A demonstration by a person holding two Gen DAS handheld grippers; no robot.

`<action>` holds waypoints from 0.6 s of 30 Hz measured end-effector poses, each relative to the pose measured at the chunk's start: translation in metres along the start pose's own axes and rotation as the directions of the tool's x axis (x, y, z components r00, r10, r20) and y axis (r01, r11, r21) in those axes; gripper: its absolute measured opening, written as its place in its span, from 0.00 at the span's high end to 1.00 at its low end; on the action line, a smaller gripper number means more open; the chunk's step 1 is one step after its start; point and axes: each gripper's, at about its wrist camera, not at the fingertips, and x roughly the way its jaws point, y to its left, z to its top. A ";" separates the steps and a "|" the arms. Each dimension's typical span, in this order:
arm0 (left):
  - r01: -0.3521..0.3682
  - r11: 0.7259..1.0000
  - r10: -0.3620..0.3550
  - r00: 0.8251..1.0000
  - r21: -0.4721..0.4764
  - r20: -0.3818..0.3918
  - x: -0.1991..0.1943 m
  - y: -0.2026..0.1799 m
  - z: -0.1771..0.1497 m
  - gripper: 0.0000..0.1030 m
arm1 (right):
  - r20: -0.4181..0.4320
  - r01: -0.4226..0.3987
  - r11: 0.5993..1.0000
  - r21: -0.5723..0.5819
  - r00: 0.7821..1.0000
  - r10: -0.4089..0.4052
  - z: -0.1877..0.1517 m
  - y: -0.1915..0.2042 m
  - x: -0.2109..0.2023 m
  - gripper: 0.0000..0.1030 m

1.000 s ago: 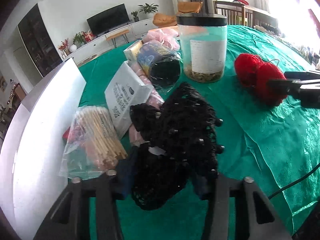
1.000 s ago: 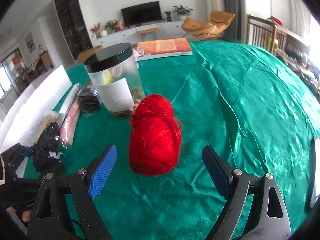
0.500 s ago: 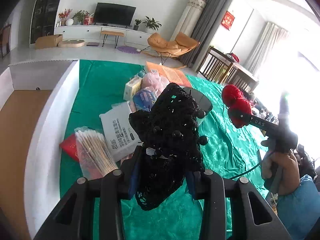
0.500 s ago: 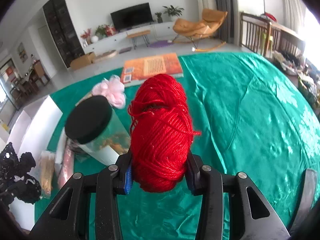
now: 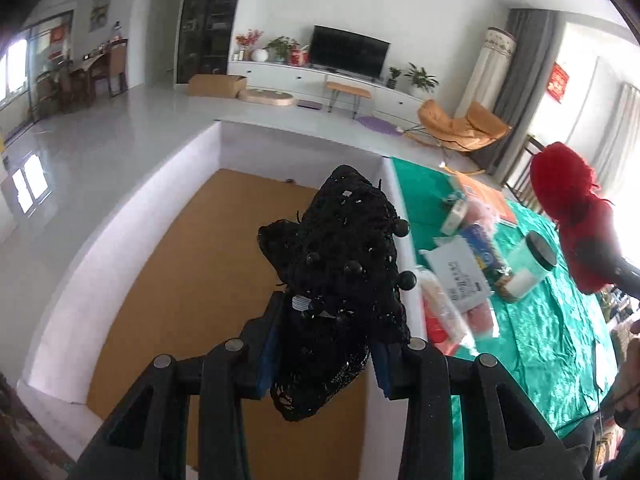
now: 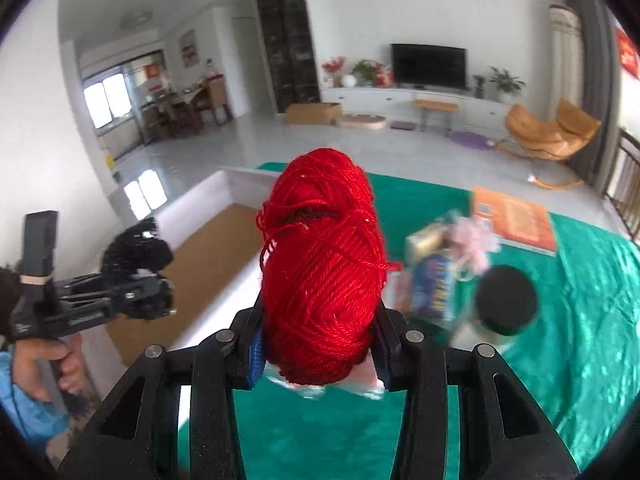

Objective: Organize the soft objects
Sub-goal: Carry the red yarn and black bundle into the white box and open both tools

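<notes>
Two black claws are in view, the left claw and the right claw. One black beaded mesh bundle. One skein of red yarn. One white-walled box with a brown cardboard floor. One counter under a green satin cloth. On it: one clear plastic jar with a black lid, one orange flat book, one pink frilly puff, one white printed pouch. The other packets are too blurred to count.

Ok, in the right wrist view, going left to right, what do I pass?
Left gripper holding the black knit piece → white box → red yarn ball in the right gripper → black jar lid.
</notes>
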 end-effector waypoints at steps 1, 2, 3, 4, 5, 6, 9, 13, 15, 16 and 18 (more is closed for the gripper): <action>-0.022 1.000 0.022 1.000 -0.016 -0.003 -0.001 0.012 -0.004 0.62 | -0.015 -0.059 0.998 -0.018 0.998 0.059 0.004 0.021 0.007 0.56; -0.041 0.999 0.040 0.999 -0.028 -0.006 -0.002 0.020 -0.008 0.62 | -0.031 -0.111 0.994 -0.026 0.993 0.110 0.005 0.037 0.014 0.56; -0.064 0.997 0.064 0.998 -0.046 -0.009 -0.002 0.029 -0.012 0.61 | -0.051 -0.168 0.985 -0.028 0.985 0.166 0.008 0.054 0.023 0.56; -0.089 0.994 0.088 0.996 -0.064 -0.013 -0.002 0.035 -0.015 0.54 | -0.068 -0.214 0.977 -0.026 0.975 0.212 0.008 0.068 0.032 0.54; -0.105 0.991 0.104 0.994 -0.085 -0.016 0.000 0.042 -0.019 0.46 | -0.084 -0.261 0.965 -0.023 0.962 0.259 0.008 0.083 0.041 0.49; -0.115 0.987 0.114 0.993 -0.109 -0.016 0.000 0.045 -0.023 0.20 | -0.101 -0.310 0.951 -0.019 0.946 0.307 0.007 0.094 0.050 0.39; -0.138 0.974 0.150 0.987 -0.178 0.054 -0.007 0.050 -0.030 0.00 | -0.146 -0.371 0.929 0.011 0.918 0.369 -0.001 0.098 0.069 0.24; -0.077 0.986 0.089 0.993 -0.145 0.076 -0.008 0.027 -0.030 0.00 | -0.102 -0.272 0.962 -0.005 0.957 0.270 -0.024 0.060 0.057 0.24; -0.013 0.995 0.022 0.996 -0.097 0.088 -0.008 0.001 -0.031 0.00 | -0.079 -0.170 0.985 -0.022 0.983 0.167 -0.048 0.044 0.046 0.24; 0.018 0.998 -0.012 0.996 -0.067 0.088 -0.004 -0.016 -0.024 0.00 | -0.078 -0.096 0.995 -0.020 0.993 0.094 -0.063 0.026 0.044 0.24; 0.104 0.994 -0.106 0.992 0.026 0.065 0.002 -0.060 -0.032 0.00 | -0.099 0.037 0.999 -0.003 0.994 -0.037 -0.094 -0.011 0.042 0.24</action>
